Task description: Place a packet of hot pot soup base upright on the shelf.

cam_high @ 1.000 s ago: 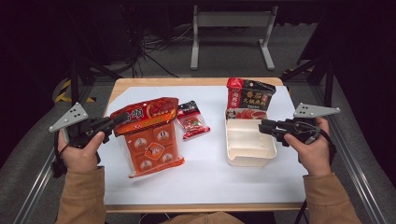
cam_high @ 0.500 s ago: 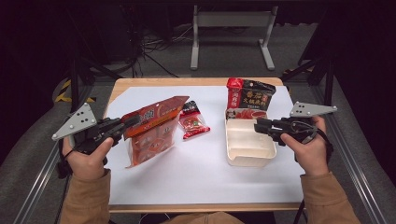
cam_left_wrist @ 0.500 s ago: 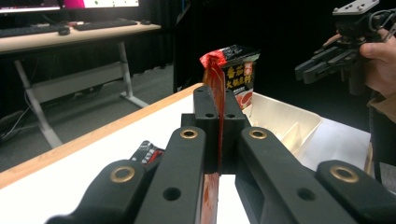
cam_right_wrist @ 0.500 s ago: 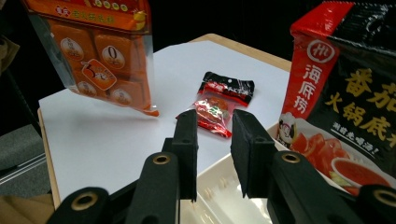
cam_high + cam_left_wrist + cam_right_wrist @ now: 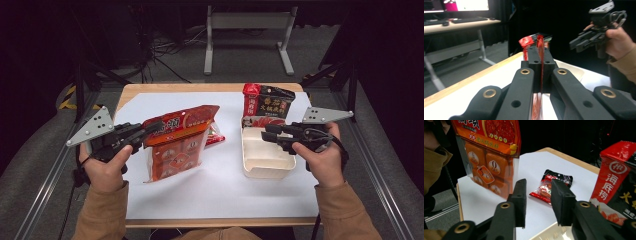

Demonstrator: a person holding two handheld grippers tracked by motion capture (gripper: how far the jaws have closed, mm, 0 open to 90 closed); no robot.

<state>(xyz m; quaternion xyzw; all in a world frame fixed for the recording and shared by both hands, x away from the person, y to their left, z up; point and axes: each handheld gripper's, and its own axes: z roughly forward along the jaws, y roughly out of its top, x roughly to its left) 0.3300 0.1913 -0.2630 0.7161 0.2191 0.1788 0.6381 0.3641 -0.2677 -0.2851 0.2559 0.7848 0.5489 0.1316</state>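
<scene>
A big orange-red snack bag (image 5: pixel 180 142) hangs tilted above the white sheet, its lower corner near the sheet. My left gripper (image 5: pixel 152 131) is shut on its top edge. In the left gripper view the bag's thin edge (image 5: pixel 540 41) is pinched between the jaws of that gripper (image 5: pixel 539 50). My right gripper (image 5: pixel 267 132) hovers over the far end of a cream tray (image 5: pixel 265 160). Its jaws have just been opening and nothing is between them. In the right gripper view the open gripper (image 5: pixel 537 195) faces the hanging bag (image 5: pixel 491 152).
A small red packet (image 5: pixel 216 135) lies on the white sheet (image 5: pixel 215 185) behind the bag, also seen as the packet (image 5: pixel 543 190) past the right jaws. A black and red pouch (image 5: pixel 267 102) stands behind the tray. Table edges and rails run on both sides.
The left gripper has lifted the snack bag off the sheet and swung it upright and rightward. The right gripper's jaws have spread wider, and it has shifted slightly over the tray.
</scene>
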